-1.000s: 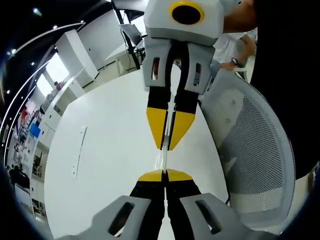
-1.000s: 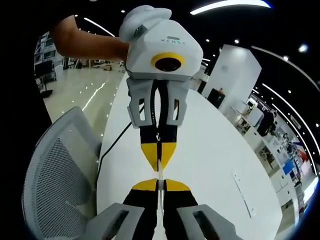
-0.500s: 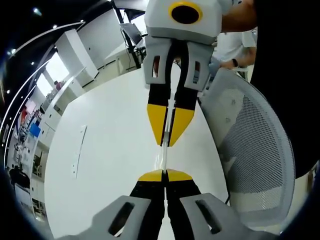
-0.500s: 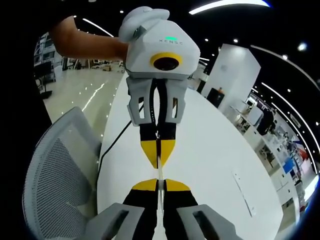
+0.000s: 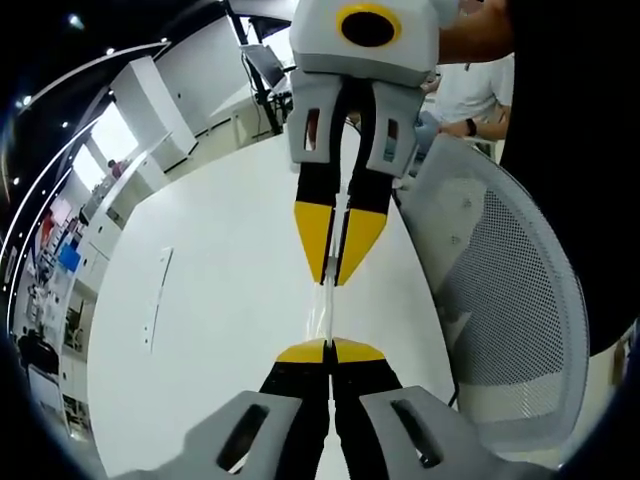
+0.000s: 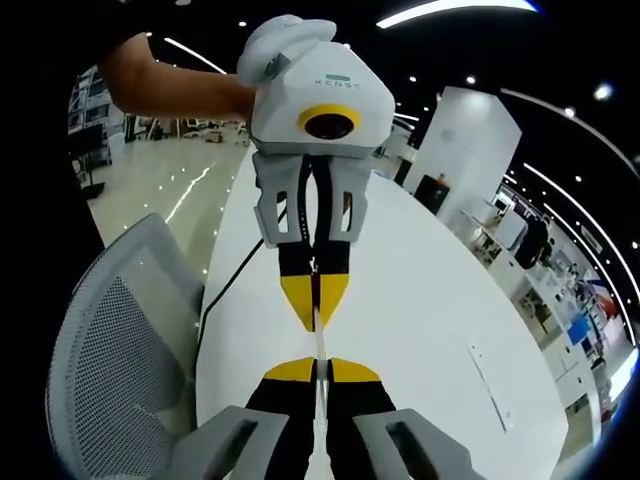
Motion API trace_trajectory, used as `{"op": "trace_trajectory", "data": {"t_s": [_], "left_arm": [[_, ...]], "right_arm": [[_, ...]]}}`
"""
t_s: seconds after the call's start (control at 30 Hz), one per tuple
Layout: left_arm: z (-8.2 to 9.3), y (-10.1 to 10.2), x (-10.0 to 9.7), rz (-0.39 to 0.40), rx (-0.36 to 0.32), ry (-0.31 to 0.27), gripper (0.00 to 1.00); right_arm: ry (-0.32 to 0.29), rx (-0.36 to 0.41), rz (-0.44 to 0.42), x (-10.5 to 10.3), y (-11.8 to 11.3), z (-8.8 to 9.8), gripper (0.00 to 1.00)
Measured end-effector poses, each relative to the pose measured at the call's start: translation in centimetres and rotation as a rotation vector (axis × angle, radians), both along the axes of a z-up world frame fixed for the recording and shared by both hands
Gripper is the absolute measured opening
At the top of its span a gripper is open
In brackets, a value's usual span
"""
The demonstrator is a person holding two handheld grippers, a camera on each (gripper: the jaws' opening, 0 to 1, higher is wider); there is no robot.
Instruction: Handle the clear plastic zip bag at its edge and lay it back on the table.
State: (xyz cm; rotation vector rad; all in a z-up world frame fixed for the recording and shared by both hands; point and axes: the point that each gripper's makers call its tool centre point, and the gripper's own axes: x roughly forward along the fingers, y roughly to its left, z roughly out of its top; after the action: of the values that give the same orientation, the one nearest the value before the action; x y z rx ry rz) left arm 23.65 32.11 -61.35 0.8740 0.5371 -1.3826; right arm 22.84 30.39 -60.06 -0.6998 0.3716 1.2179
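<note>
Clear plastic zip bag [image 5: 322,315] is stretched edge-on between my two tongs, up above the white table [image 5: 220,300]. My left gripper [image 5: 329,350] has its yellow tips pressed together on one edge. My right gripper [image 6: 315,368] is pinching the opposite edge, I think, though the bag's only a thin sliver there. Mesh chair [image 5: 500,300] sits just beside the table, and a flat strip [image 5: 157,300] lies on it further off.
</note>
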Motion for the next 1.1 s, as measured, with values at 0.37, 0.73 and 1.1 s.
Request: {"op": "trace_trajectory", "data": {"t_s": [0.37, 0.73, 1.1], "left_arm": [[0.0, -0.06, 0.09, 0.0, -0.003, 0.001, 0.0], [0.06, -0.11, 0.03, -0.003, -0.004, 0.0, 0.0], [0.04, 0.01, -0.08, -0.002, -0.005, 0.003, 0.0]], "right_arm": [[0.004, 0.004, -0.007, 0.22, -0.39, -0.11, 0.0], [0.005, 0.006, -0.011, 0.06, -0.5, -0.06, 0.0], [0.006, 0.004, -0.011, -0.03, -0.6, -0.09, 0.0]]}}
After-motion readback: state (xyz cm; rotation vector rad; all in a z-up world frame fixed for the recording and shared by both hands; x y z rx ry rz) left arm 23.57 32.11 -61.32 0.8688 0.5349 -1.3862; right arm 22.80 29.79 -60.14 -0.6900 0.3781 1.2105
